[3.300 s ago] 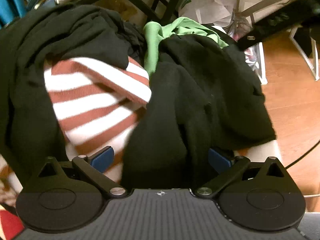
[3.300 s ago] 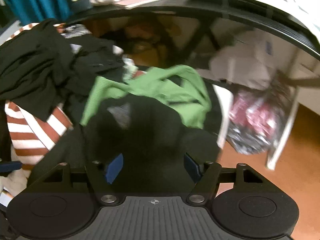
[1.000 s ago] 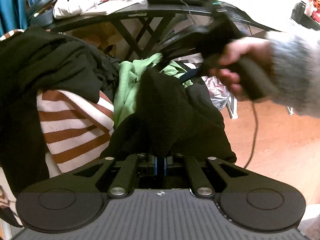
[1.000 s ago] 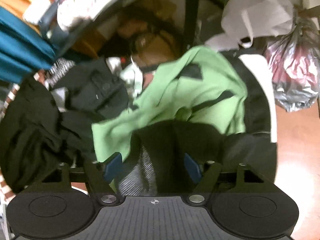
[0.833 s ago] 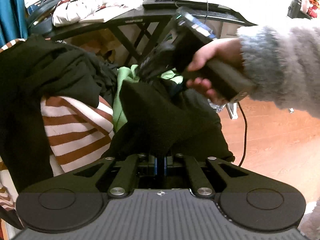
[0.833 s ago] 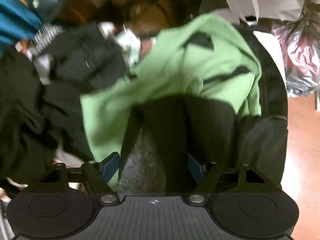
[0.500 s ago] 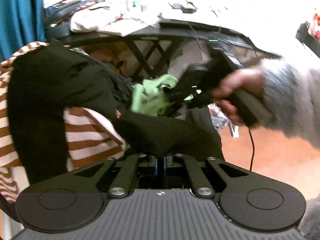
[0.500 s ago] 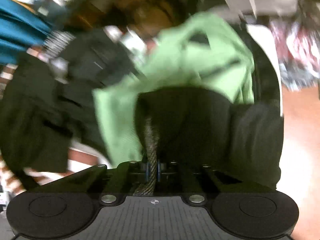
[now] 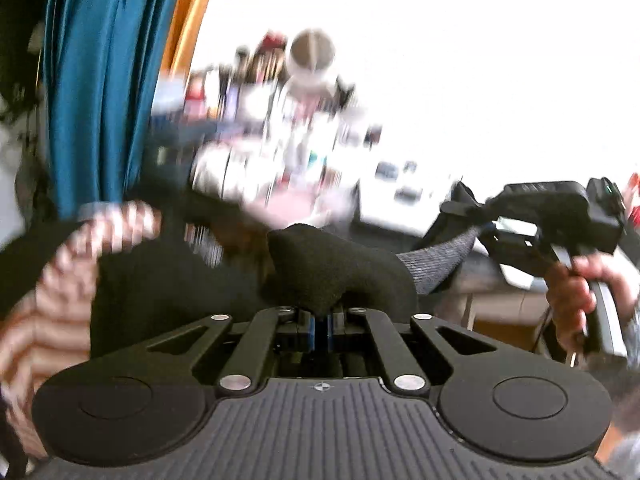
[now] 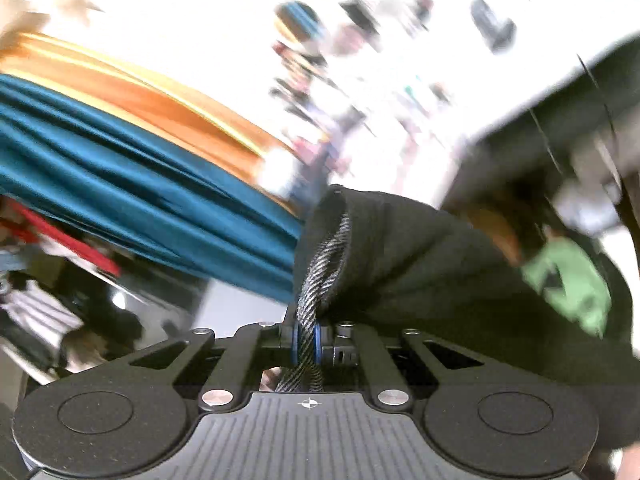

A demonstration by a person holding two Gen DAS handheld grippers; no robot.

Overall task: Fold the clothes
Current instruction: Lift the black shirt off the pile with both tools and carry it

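Room background heavily motion-blurred in both wrist views; bright overexposed wall fills the upper part. Teal curtain hangs at left in the left wrist view, orange strip along its edge; the same curtain runs diagonally across the right wrist view. Dark worktop carries a clutter of small items, too smeared to identify. No container can be made out

Left gripper: jaws closed to a narrow gap, pinching a fold of black garment, which bulges up just above the blue pads. Garment's grey knit inner face stretches to the right toward the right gripper, held in the person's hand

Right gripper: jaws nearly closed, clamped on the garment's edge, where grey-black twill lining shows; the black outer fabric drapes away to the right

Garment is lifted, spanning between both grippers. Red-and-white striped cloth lies at lower left with dark clothing beside it. Green garment visible at right, behind the black fabric
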